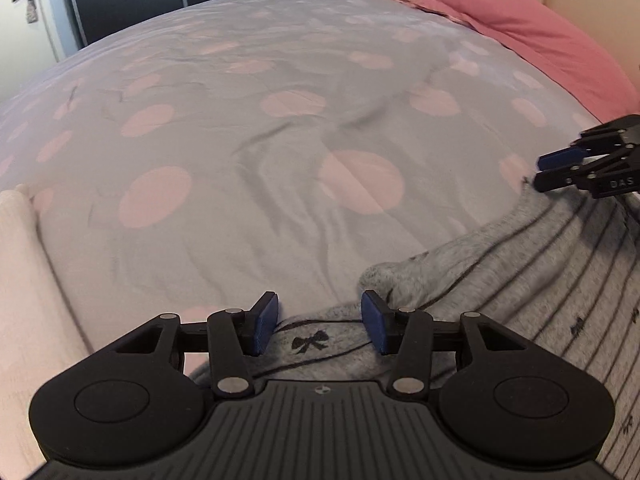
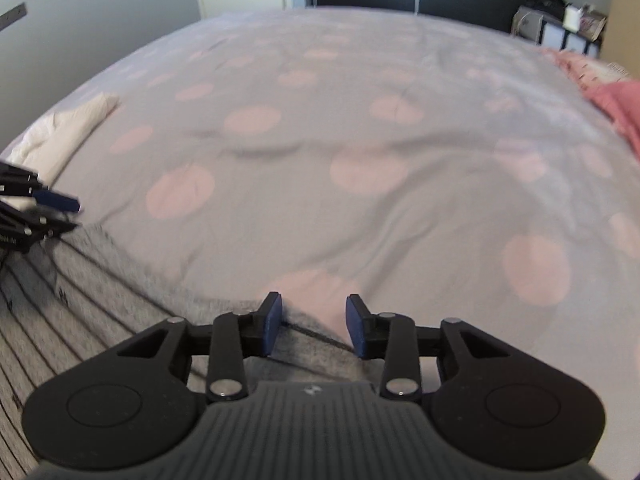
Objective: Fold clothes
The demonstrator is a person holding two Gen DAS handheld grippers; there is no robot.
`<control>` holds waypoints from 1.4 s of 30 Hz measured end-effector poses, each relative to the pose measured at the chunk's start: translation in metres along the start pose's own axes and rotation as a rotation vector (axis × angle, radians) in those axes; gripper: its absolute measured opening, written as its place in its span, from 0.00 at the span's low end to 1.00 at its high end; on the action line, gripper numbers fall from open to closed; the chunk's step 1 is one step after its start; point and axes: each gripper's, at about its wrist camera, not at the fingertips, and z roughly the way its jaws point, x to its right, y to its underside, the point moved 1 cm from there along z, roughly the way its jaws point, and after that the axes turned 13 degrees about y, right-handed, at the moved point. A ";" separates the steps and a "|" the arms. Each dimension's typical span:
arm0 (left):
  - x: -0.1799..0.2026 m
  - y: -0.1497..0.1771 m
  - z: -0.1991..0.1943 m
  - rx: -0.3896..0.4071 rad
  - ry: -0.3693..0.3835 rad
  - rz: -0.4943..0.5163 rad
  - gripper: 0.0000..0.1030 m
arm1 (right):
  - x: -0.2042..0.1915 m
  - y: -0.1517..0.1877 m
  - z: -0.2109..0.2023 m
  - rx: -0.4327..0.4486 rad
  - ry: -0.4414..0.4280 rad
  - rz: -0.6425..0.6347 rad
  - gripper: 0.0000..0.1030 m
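- Two tools of mine hang over the bed, both with jaws parted and nothing clamped.
- My left tool (image 1: 320, 322) straddles the grey striped garment (image 1: 520, 280) at its bow-printed edge, pads clear of the cloth.
- My right tool (image 2: 314, 326) stands over the garment's other corner.
- Beyond lies the spotted duvet (image 1: 240, 140), with a pink pillow (image 1: 540, 32) at the far side.

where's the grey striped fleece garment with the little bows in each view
Left wrist view: the grey striped fleece garment with black bows fills the lower right, its edge running under the left hand-held gripper.
Right wrist view: it fills the lower left, its edge reaching under the right hand-held gripper.
Shared landmark: the grey duvet cover with pink dots, beneath the garment in both.
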 end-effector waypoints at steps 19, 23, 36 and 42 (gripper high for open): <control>0.014 -0.013 -0.015 0.156 -0.122 0.082 0.05 | -0.009 0.007 -0.036 0.189 0.022 -0.077 0.14; 0.012 -0.009 0.010 0.103 -0.159 0.078 0.05 | -0.020 0.009 -0.014 0.148 0.052 -0.103 0.14; 0.007 -0.010 -0.006 0.120 -0.230 0.042 0.48 | -0.010 0.011 -0.010 0.090 0.119 -0.015 0.63; 0.012 -0.012 -0.064 0.142 -0.254 -0.015 0.48 | 0.011 0.009 -0.060 0.110 0.193 0.032 0.69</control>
